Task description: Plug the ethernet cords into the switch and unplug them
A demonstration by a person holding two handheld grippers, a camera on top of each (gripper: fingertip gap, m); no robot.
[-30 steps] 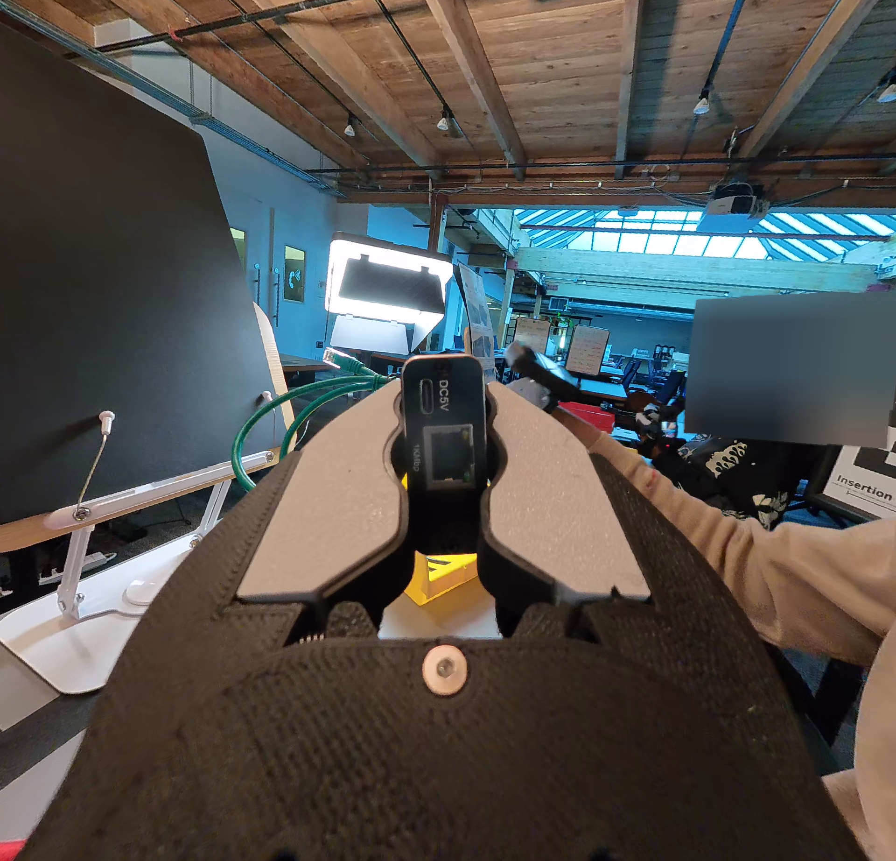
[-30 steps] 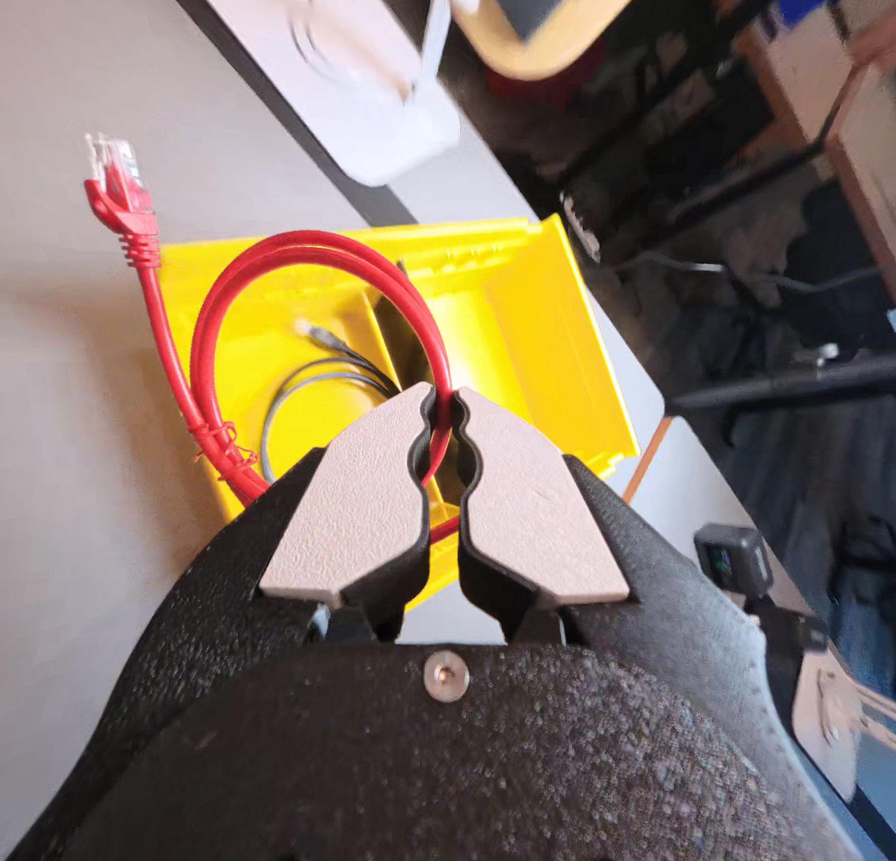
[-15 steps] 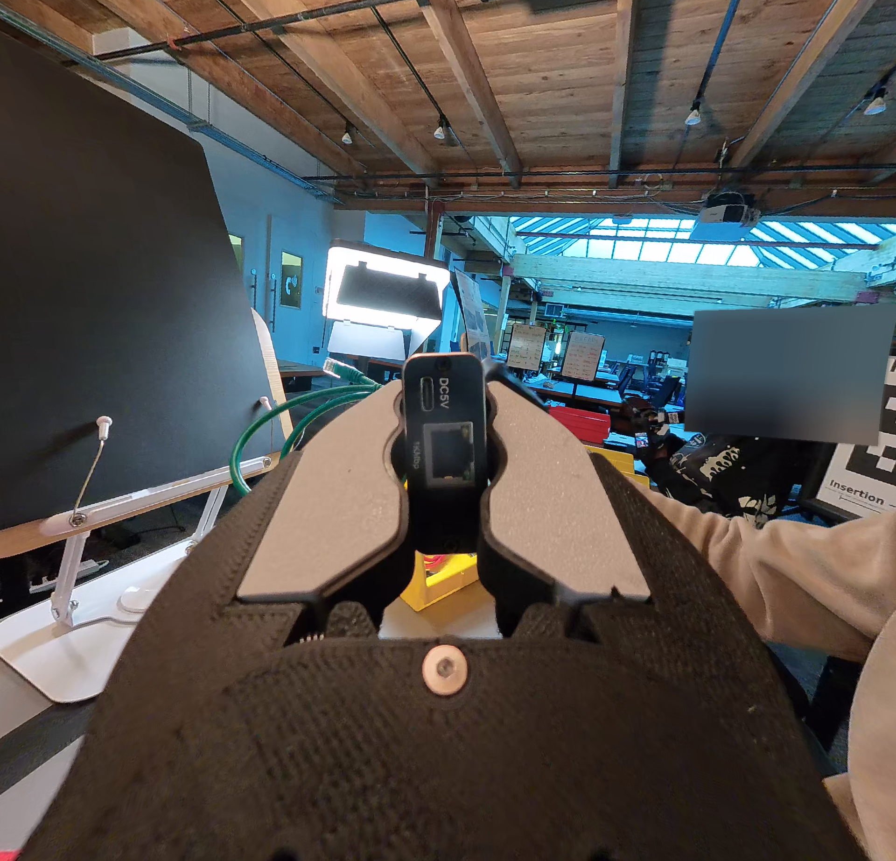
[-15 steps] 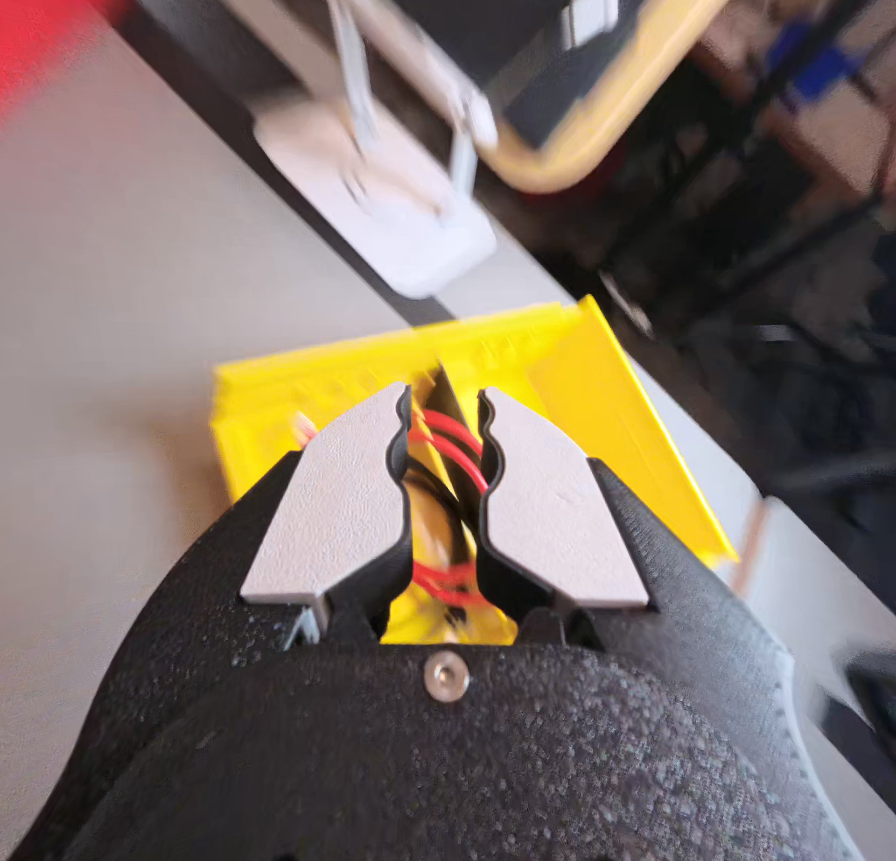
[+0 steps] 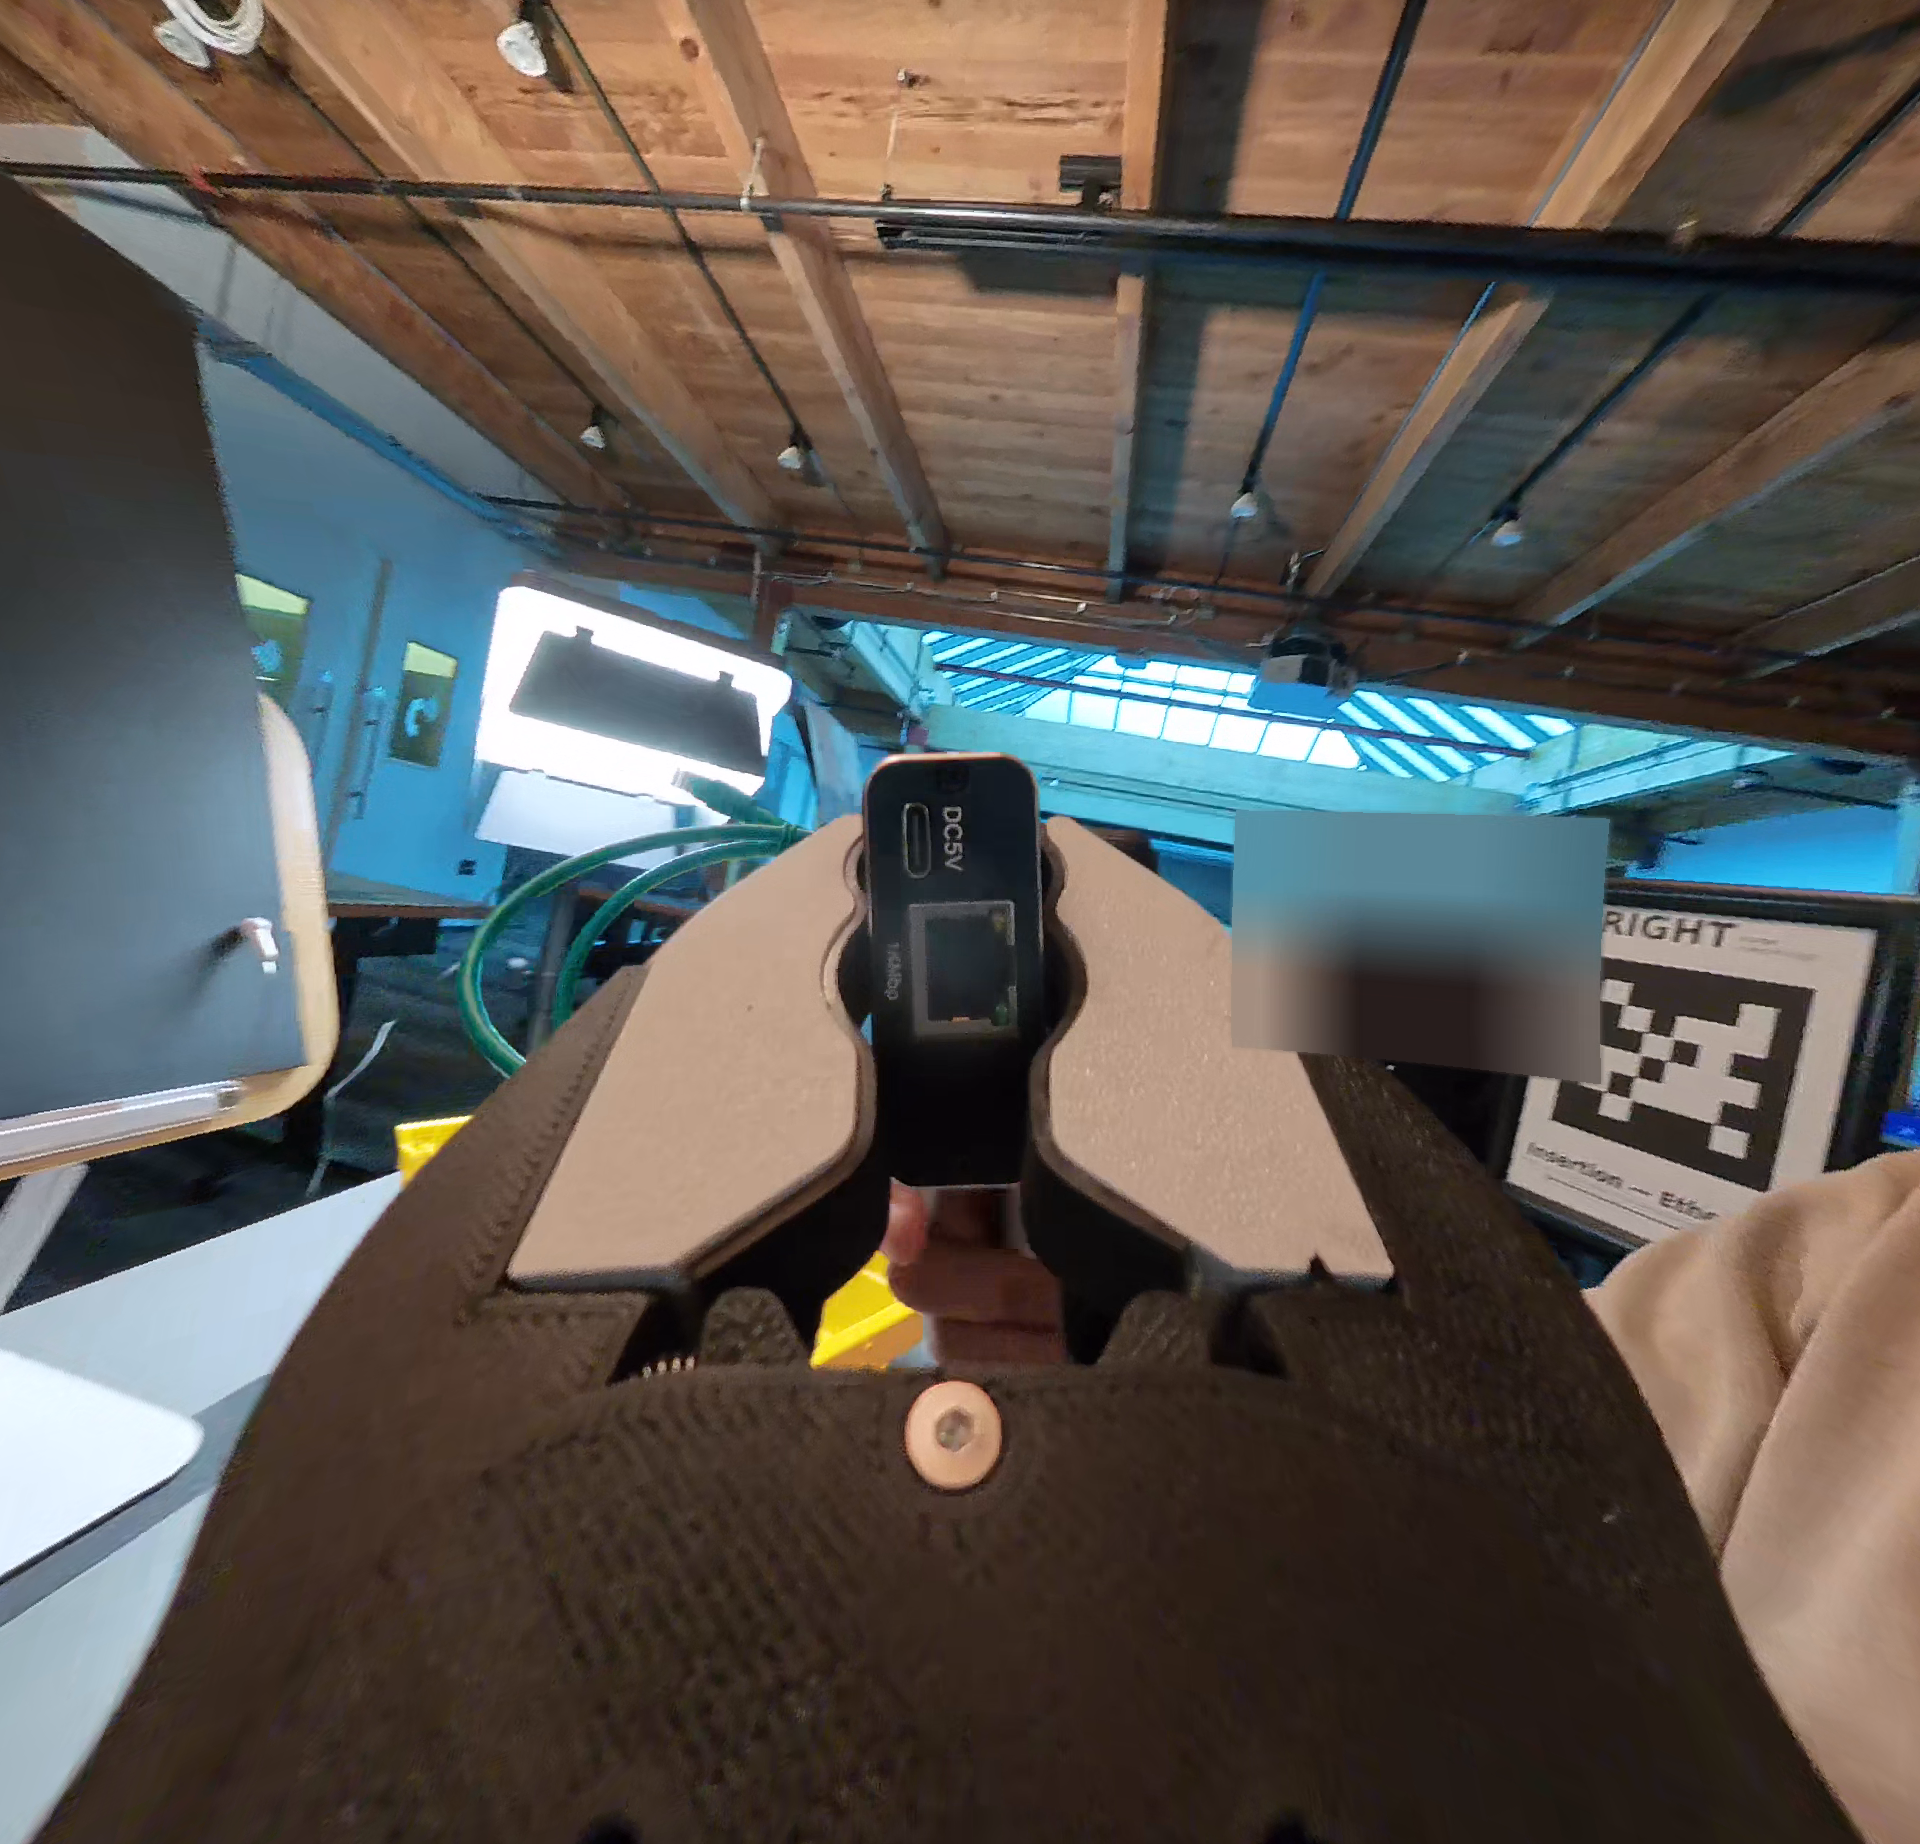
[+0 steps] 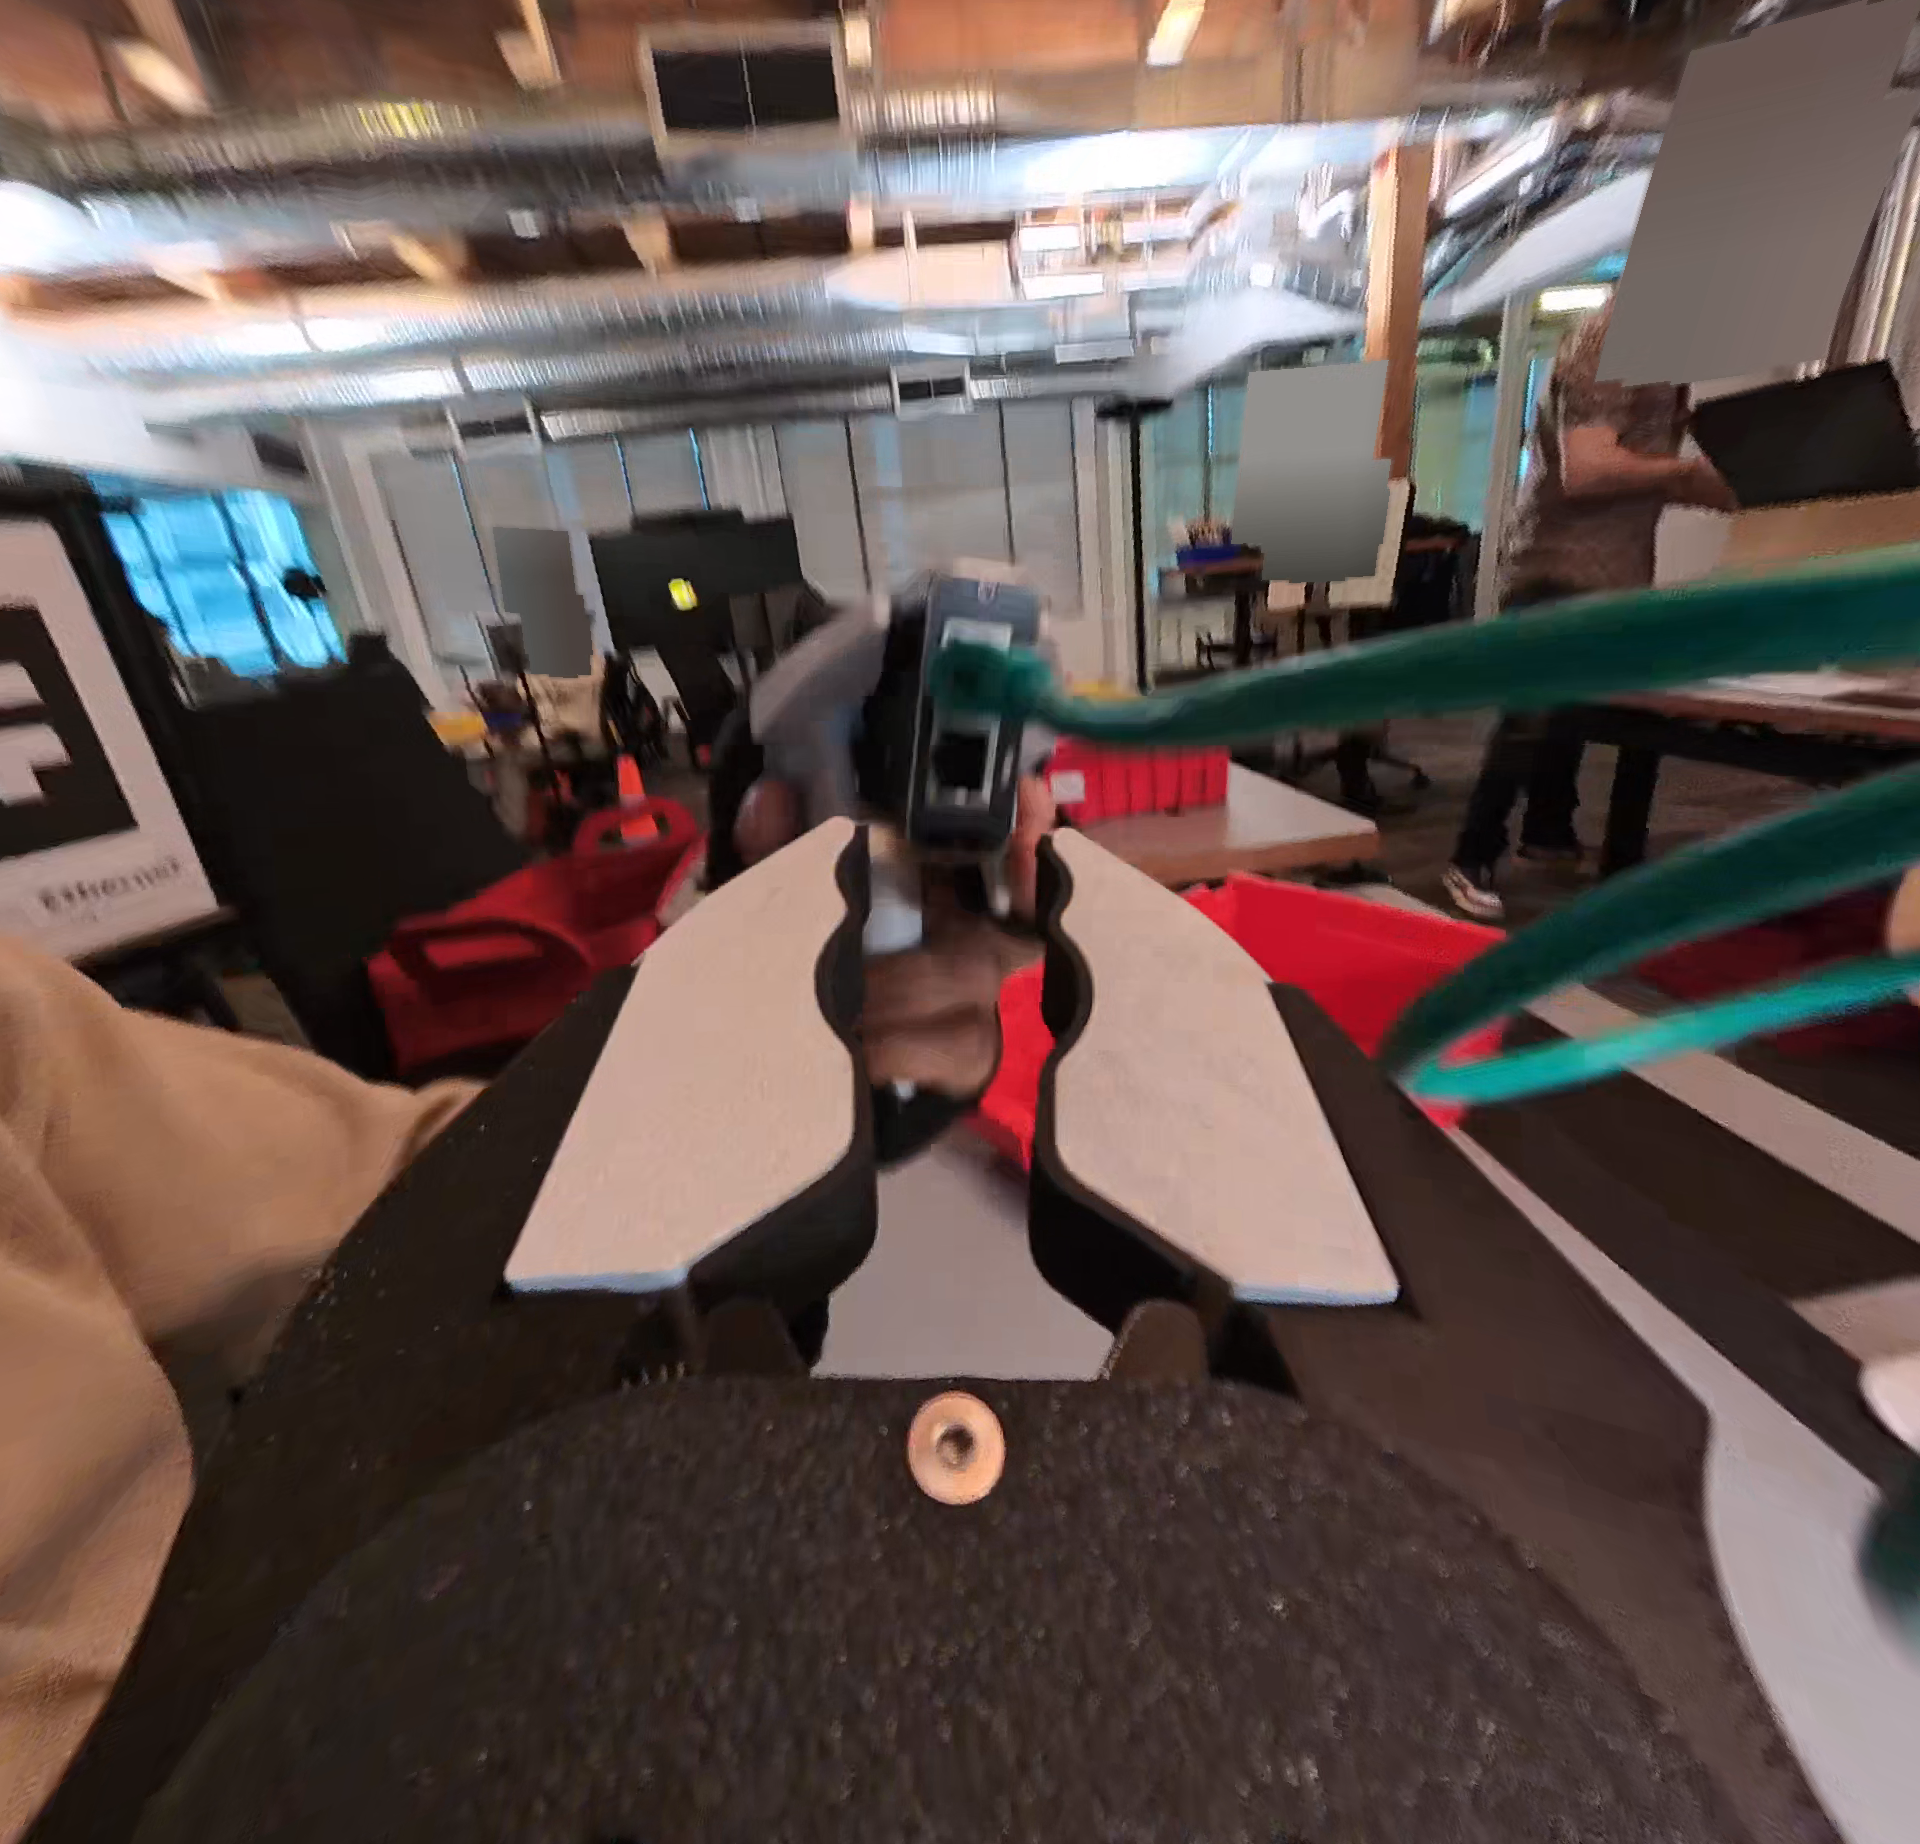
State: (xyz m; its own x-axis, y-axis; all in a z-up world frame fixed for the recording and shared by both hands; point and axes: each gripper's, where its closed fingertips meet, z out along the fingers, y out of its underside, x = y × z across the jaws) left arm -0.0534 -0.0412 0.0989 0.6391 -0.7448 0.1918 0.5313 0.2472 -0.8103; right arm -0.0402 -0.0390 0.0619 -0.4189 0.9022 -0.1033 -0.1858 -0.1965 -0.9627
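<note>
1. The left gripper [image 5: 954,973] is raised and tilted up toward the wooden ceiling [image 5: 1039,340], its jaws clamped on the switch [image 5: 951,963], a small black box held upright between the 2 grey pads.
2. The end of the switch that faces the left wrist camera carries 1 slim oval port above 1 square network port, and that network port is empty.
3. A green ethernet cord [image 5: 582,890] loops out to the left behind the left gripper; one clear-tipped plug of it shows near the top of the loop, beside the switch's upper left.
4. In the right wrist view the switch [image 6: 961,714] appears farther off, blurred, with the green ethernet cord [image 6: 1455,672] plugged into its upper port and sweeping away to the right in several loops.
5. The right gripper [image 6: 948,947] hangs just short of the switch with its jaws apart and nothing between them.
6. A hand [image 6: 925,1005] shows through the gap between those jaws, below the switch.
7. A beige sleeve [image 5: 1787,1399] fills the right edge of the left wrist view.
8. A corner of a yellow bin [image 5: 426,1145] peeks out at the left gripper's left, above the pale bench [image 5: 156,1306].
9. Red bins [image 6: 1340,953] sit behind the right gripper on the far side.
10. A black and white marker board [image 5: 1704,1056] stands at the right of the left wrist view.
</note>
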